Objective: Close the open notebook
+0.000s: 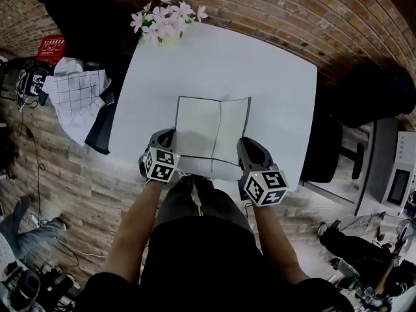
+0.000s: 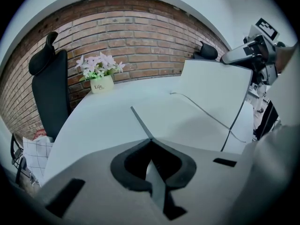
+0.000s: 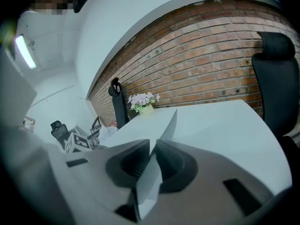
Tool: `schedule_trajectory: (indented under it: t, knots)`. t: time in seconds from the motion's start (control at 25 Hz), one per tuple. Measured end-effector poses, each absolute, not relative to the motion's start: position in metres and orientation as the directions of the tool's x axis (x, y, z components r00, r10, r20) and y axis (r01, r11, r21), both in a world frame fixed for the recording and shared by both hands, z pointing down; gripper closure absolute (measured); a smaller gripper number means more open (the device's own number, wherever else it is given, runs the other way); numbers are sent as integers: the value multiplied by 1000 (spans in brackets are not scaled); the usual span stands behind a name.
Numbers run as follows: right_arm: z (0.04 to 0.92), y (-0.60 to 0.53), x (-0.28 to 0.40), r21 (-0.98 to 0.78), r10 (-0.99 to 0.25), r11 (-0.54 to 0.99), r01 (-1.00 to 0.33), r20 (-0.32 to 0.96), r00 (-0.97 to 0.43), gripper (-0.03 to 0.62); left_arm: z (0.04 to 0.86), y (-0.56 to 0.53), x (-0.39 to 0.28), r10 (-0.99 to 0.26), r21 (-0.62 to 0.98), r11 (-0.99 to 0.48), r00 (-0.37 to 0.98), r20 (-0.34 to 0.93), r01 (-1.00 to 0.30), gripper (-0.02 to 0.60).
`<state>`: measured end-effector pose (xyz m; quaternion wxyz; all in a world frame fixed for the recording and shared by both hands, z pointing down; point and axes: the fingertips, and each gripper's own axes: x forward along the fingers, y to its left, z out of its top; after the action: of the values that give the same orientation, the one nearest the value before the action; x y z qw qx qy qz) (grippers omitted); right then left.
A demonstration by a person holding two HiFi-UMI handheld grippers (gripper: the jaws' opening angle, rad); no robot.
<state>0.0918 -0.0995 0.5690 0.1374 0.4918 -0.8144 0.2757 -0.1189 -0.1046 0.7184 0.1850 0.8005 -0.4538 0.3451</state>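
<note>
A white notebook [image 1: 211,132] lies open on the white table [image 1: 260,70] near its front edge. My left gripper [image 1: 168,136] is at the notebook's near-left corner. In the left gripper view its jaws [image 2: 150,142] are shut on the thin left edge, which lies flat. My right gripper [image 1: 246,144] is at the near-right corner. Its jaws [image 3: 151,149] are closed on the right half [image 3: 166,125], which stands lifted off the table. From the left gripper view that raised half [image 2: 213,86] tilts upward, with the right gripper [image 2: 253,50] at its top.
A pot of pink flowers [image 1: 166,21] stands at the table's far-left corner. Black chairs sit at the left side [image 1: 104,125] and the right side [image 1: 325,151]. A checked cloth [image 1: 75,93] lies on a seat to the left. A brick wall runs behind.
</note>
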Motion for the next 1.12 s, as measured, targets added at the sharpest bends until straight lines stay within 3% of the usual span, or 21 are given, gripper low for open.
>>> schedule_trajectory:
  t: [1.12]
  knots:
    - [564, -98, -36, -190, -592, 653, -733, 476, -651, 507, 717, -93, -128, -593, 43, -493, 372, 715, -869, 558]
